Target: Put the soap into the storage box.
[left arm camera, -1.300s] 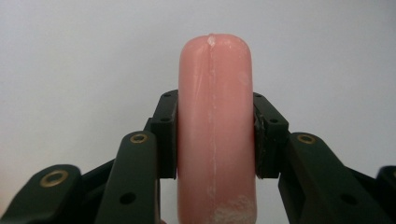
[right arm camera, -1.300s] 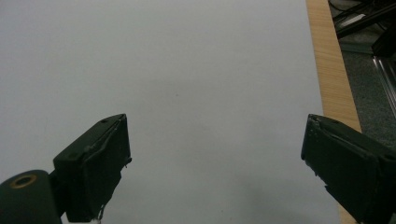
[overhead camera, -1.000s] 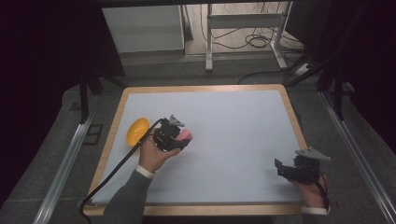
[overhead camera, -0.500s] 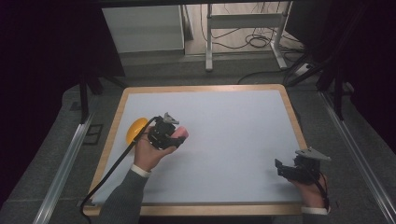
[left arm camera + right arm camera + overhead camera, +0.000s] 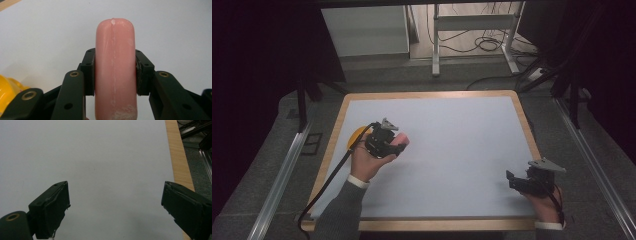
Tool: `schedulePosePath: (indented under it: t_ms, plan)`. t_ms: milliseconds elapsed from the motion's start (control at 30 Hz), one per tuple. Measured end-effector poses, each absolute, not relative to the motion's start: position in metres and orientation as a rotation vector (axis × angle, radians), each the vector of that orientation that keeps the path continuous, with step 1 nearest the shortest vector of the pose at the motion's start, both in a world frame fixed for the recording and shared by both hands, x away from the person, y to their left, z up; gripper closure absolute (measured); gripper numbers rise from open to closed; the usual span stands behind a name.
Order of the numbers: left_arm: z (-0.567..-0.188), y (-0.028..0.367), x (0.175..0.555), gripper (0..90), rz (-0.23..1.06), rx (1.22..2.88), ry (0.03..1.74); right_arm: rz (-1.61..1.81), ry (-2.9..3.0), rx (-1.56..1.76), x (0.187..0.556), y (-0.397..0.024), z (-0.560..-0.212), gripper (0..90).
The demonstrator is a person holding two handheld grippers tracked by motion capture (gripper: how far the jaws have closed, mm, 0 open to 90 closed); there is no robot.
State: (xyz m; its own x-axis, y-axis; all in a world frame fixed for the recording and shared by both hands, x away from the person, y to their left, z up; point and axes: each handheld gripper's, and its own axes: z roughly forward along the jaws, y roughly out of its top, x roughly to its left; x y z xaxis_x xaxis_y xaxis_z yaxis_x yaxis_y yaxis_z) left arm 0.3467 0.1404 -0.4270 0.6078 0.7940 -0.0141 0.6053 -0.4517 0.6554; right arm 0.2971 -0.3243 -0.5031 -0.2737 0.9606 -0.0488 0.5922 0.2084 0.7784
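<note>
Left gripper [image 5: 115,75] clamps a pink sausage [image 5: 115,67] at the worktop's [image 5: 452,125] 9 o'clock; right gripper [image 5: 115,210] jaws gape wide at 4 o'clock.

The left gripper [image 5: 393,147] is at the left part of the table [image 5: 462,130], with a sausage-shaped piece [image 5: 115,70] between its jaws and a rounded object [image 5: 357,135] just behind-left of it. The right gripper [image 5: 517,181] lies well apart, near the table's front right corner.

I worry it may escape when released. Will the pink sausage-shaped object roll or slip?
The pink sausage-shaped object looks round and smooth, so it would probably roll on the flat white table surface. It keeps its shape between the left gripper fingers, so it seems fairly firm.
</note>
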Motion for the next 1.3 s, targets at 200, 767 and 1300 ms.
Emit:
schedulePosePath:
  t_ms: [200,767,1300]
  plan:
    - [-0.425,0.147,0.347,60.2,0.403,2.200,1.111,0.891,1.950,1.433,0.297,-0.324,-0.503,7.8]
    - [-0.427,0.171,0.355,60.1,0.430,2.176,1.188,0.894,1.945,1.431,0.297,-0.325,-0.502,7.8]
    - [-0.432,0.197,0.364,60.2,0.420,2.158,1.249,0.893,1.948,1.436,0.297,-0.325,-0.502,7.8]
